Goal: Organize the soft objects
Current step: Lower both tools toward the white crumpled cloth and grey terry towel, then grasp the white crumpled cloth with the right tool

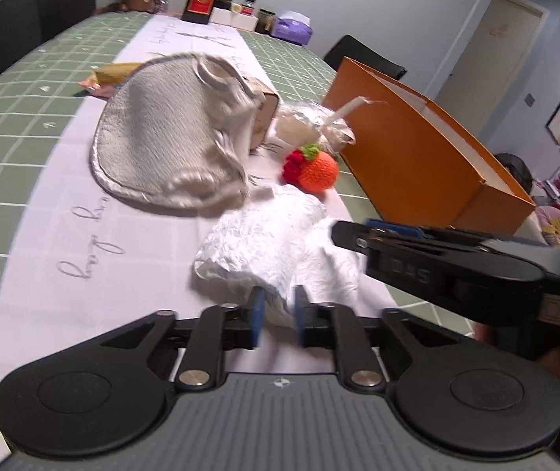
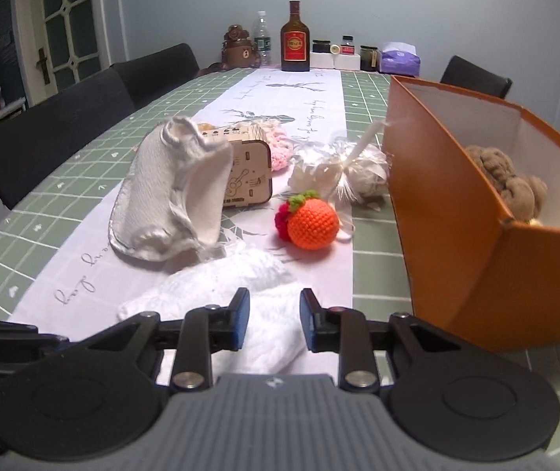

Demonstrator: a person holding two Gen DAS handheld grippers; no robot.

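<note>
A crumpled white cloth (image 1: 280, 235) (image 2: 217, 286) lies on the pale table runner right in front of both grippers. My left gripper (image 1: 279, 314) has a bunched fold of it filling the narrow gap between its blue pads (image 1: 257, 314). My right gripper (image 2: 274, 316) holds another part of the cloth between its pads (image 2: 242, 316); from the left wrist it comes in from the right over the cloth (image 1: 343, 233). Behind the cloth sit a crocheted orange fruit (image 1: 317, 170) (image 2: 311, 223) and a pale grey hat (image 1: 162, 137) (image 2: 170, 196). The orange box (image 1: 429, 149) (image 2: 456, 212) stands on the right.
A brown plush (image 2: 511, 180) lies inside the box. A wooden music box (image 2: 246, 172), a wrapped white bundle (image 2: 343, 168) and a pink knit piece (image 2: 276, 145) sit mid-table. Bottles (image 2: 295, 39), jars and a tissue pack line the far end. Dark chairs (image 2: 64, 125) stand on the left.
</note>
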